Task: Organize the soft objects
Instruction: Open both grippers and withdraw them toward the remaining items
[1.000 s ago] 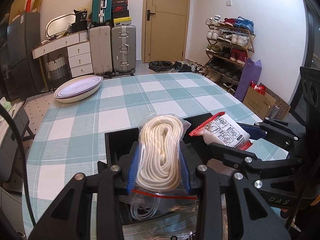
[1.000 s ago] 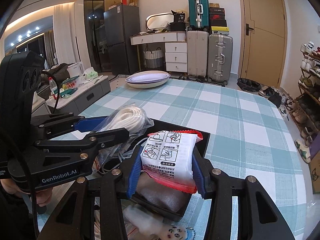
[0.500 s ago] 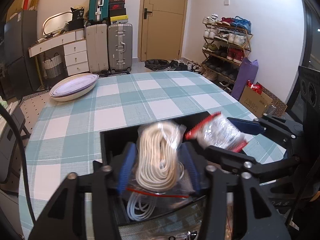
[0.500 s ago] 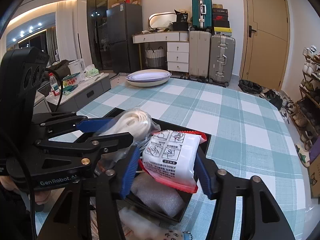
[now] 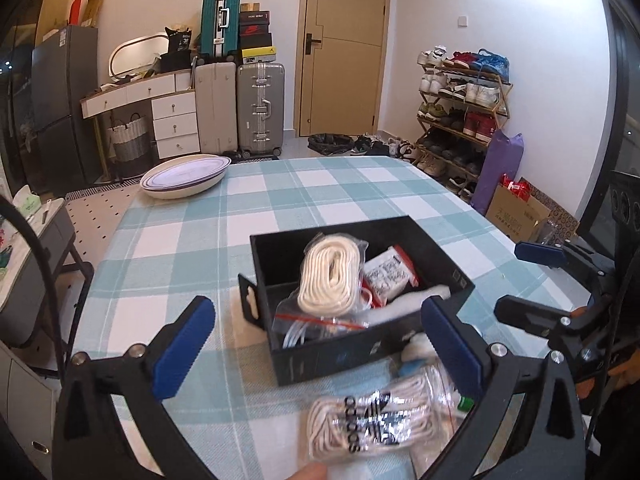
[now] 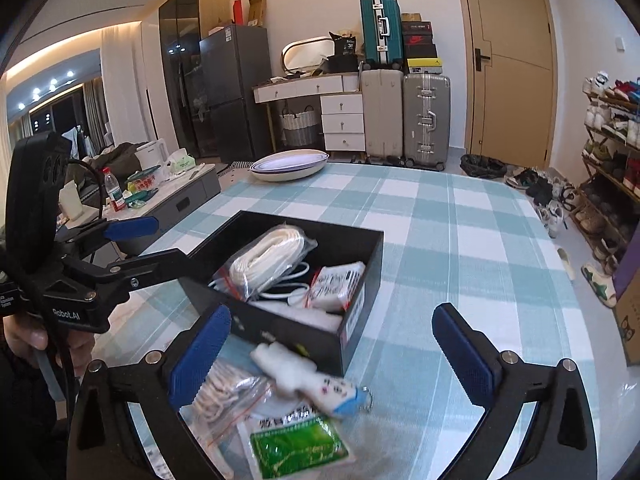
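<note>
A black box (image 5: pixel 340 360) sits on the checked tablecloth. In it lie a clear bag of white rope (image 5: pixel 332 280) and a white packet with red edges (image 5: pixel 386 274), both free of any pads. My left gripper (image 5: pixel 318 344) hangs back from the box, its jaws opening wide, pressing nothing. The right gripper (image 6: pixel 332 356) does the same on its side of the box (image 6: pixel 312 222), where the rope bag (image 6: pixel 272 260) and packet (image 6: pixel 336 284) show again. Each gripper appears in the other's view: the right one (image 5: pixel 520 282), the left one (image 6: pixel 160 244).
In front of the box lie a bag of white laces (image 5: pixel 380 424), a white and blue plush doll (image 6: pixel 308 376) and a green packet (image 6: pixel 296 444). A stack of white dishes (image 5: pixel 184 178) stands at the table's far left. Suitcases, drawers and a shoe rack line the walls.
Both grippers went from shut to wide open. The rope bag and the white packet left the pads and now lie in the box. Both grippers pulled back from it.
</note>
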### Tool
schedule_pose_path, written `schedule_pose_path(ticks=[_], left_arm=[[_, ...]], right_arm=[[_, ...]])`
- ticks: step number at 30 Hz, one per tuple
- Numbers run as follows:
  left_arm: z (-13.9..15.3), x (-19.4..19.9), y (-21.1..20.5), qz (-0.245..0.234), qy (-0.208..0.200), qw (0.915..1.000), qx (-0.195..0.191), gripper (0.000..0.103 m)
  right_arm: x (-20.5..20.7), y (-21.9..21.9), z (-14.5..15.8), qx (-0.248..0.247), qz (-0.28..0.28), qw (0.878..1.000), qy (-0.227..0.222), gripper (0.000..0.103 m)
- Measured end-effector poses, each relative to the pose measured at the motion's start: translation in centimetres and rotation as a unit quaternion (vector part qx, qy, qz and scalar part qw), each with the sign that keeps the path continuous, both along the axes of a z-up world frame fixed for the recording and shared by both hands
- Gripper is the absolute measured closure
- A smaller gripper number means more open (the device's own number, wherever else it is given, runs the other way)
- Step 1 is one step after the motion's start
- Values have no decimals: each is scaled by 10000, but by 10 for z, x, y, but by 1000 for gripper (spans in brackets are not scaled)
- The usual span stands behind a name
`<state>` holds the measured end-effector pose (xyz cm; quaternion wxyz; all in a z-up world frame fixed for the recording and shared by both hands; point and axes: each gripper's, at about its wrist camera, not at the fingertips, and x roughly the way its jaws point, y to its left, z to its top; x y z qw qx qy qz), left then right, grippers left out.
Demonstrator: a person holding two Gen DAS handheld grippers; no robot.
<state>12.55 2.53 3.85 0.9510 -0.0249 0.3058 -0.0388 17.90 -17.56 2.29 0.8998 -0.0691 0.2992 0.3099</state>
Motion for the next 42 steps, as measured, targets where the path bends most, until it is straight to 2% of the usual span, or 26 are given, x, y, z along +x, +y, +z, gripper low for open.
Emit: schedule_pose_path(ticks=[7, 10, 12, 25, 31, 42], left_arm=[[-15, -25, 2, 17, 171, 9998, 81, 0], [-21, -32, 1, 9, 227, 9996, 186, 0], [-25, -35, 0, -29, 267, 9995, 175, 0], [-33, -36, -19, -295, 469, 9981, 273, 0], [-37, -35, -23, -362, 562, 9974, 282, 0], [-40, -33, -24, -399, 621, 9969, 263, 0]], right_arm=[[-21, -14, -16, -109, -25, 9998, 186, 0], [-29, -19, -24, 5, 9, 9997, 252, 0], [-28, -18, -31, -52, 108, 9990, 436, 0], [-31, -3, -52, -556, 426, 9951, 692, 0], [-28, 1, -66, -878, 338, 9922, 813, 0], [-26, 8, -83, -1177, 432, 9870, 1005, 0]])
